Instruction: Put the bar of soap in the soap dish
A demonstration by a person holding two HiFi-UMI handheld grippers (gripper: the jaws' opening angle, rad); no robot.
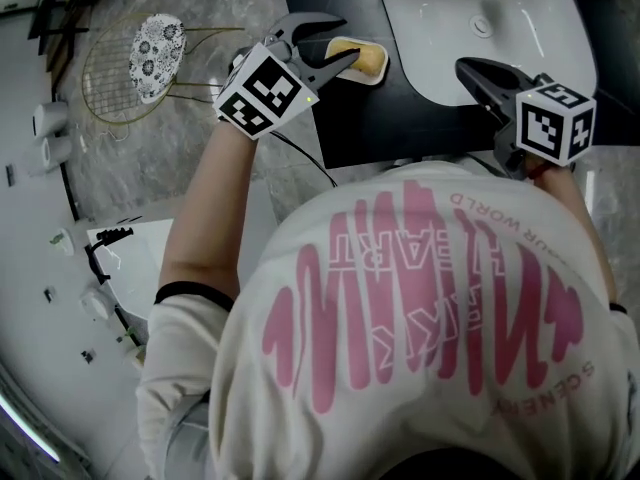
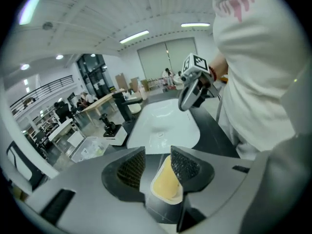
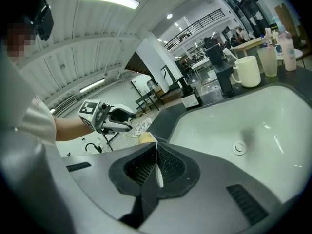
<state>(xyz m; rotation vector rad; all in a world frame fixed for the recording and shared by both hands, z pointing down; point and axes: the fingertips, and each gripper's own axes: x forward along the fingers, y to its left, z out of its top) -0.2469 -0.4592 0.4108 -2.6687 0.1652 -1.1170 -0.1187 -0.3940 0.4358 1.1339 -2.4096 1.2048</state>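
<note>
Soap (image 1: 362, 60), a yellow bar, lies in the white soap dish (image 1: 366, 80) on the dark table (image 1: 360, 118), just beneath the left tongs (image 1: 345, 40), which are spread and pinching nothing. The right tongs (image 3: 157, 165) are pressed together and empty, over the near rim of the sink (image 1: 500, 38).

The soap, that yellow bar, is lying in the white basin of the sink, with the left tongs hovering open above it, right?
Not quite. The soap lies in the small white soap dish on the dark counter beside the sink, not in the basin; the head view shows it. The left tongs do hover open above it.
</note>
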